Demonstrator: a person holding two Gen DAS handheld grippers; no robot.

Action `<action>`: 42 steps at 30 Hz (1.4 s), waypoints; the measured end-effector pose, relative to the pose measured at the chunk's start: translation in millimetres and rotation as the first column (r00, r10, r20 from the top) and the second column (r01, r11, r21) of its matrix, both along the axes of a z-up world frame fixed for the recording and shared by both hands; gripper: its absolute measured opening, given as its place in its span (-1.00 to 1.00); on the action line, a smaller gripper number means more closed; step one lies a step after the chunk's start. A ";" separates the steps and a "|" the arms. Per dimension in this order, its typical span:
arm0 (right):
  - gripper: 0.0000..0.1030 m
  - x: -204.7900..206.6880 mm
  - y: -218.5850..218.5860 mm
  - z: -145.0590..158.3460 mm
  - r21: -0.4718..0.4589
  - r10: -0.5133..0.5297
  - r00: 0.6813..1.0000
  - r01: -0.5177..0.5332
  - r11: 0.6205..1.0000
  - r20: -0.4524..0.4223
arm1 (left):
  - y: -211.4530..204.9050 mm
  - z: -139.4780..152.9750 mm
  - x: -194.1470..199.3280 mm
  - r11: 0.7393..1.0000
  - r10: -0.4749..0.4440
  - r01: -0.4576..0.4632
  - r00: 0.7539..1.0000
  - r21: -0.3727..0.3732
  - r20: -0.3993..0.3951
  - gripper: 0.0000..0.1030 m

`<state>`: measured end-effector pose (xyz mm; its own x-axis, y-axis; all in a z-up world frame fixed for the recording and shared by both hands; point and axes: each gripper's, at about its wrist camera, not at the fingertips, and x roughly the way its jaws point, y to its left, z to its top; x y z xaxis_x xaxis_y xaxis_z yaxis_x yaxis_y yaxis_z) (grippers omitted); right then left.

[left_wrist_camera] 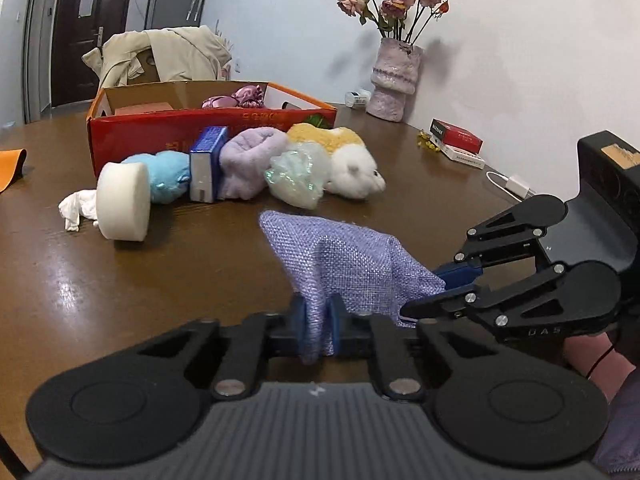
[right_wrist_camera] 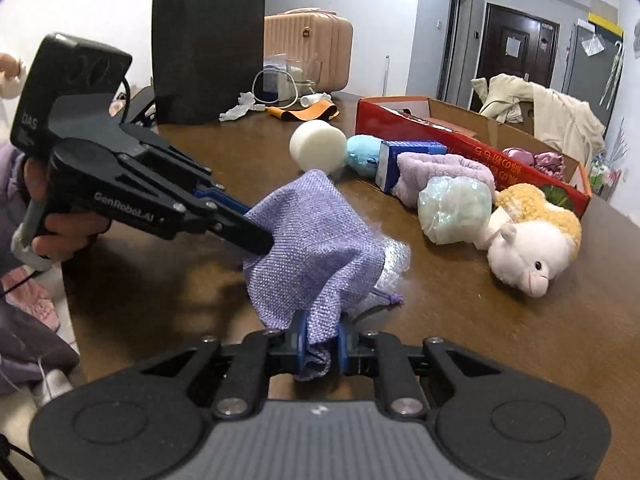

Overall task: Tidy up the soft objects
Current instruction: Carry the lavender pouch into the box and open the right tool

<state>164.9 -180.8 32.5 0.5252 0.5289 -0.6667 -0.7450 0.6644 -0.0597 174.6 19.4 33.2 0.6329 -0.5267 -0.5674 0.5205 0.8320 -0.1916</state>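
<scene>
A lilac woven drawstring bag [left_wrist_camera: 344, 264] [right_wrist_camera: 312, 240] is held above the brown table by both grippers. My left gripper [left_wrist_camera: 318, 326] is shut on one edge of the bag; it also shows in the right wrist view [right_wrist_camera: 256, 236]. My right gripper [right_wrist_camera: 320, 346] is shut on another edge and comes in from the right in the left wrist view [left_wrist_camera: 432, 292]. Behind lie a white foam cylinder [left_wrist_camera: 122, 200], a blue plush [left_wrist_camera: 170, 174], a blue box [left_wrist_camera: 206, 164], a lilac towel [left_wrist_camera: 248, 160], an iridescent pouf [left_wrist_camera: 296, 178] and a white-and-yellow plush animal [left_wrist_camera: 352, 168].
A red cardboard box [left_wrist_camera: 208, 128] with pink satin items [left_wrist_camera: 236, 100] stands behind the row. A vase of dried roses [left_wrist_camera: 394, 80], a red pack [left_wrist_camera: 456, 136] and a white charger [left_wrist_camera: 516, 186] are at the right. A black paper bag [right_wrist_camera: 208, 44] and a pink suitcase [right_wrist_camera: 308, 54] stand at the far end.
</scene>
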 end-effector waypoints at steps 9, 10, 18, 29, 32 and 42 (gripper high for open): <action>-0.74 -21.6 -13.4 7.7 0.059 -0.053 0.999 0.052 0.997 0.008 | -6.7 18.0 -29.0 0.999 -0.031 0.031 0.999 0.016 0.028 -0.84; -0.74 -20.5 -13.8 12.0 0.065 -0.055 0.998 0.054 0.996 0.017 | -7.9 23.0 -27.4 0.999 -0.031 0.030 0.999 0.020 0.043 -0.84; -0.75 47.6 -0.9 73.1 0.076 -0.032 0.989 0.021 0.997 0.147 | -2.0 83.3 45.9 0.999 0.027 -0.031 0.987 0.027 0.157 -0.84; -0.75 278.1 60.9 118.4 0.109 -0.111 0.994 0.109 0.988 0.006 | 33.1 109.9 247.4 0.974 0.223 -0.225 0.974 0.042 0.050 -0.84; -0.75 317.0 82.3 93.9 0.081 -0.119 0.991 0.123 0.989 -0.053 | 38.3 86.7 284.1 0.957 0.269 -0.268 0.963 0.109 0.008 -0.81; -0.46 361.9 108.6 28.1 0.043 -0.072 0.963 0.086 0.995 -0.258 | 58.5 57.9 282.6 0.950 0.284 -0.278 0.959 0.142 -0.023 0.14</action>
<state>526.8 -72.1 60.6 0.3827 0.5309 -0.7561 -0.6755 0.7191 0.1630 457.2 77.9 91.1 0.7181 -0.2471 -0.6506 0.2557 0.9631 -0.0836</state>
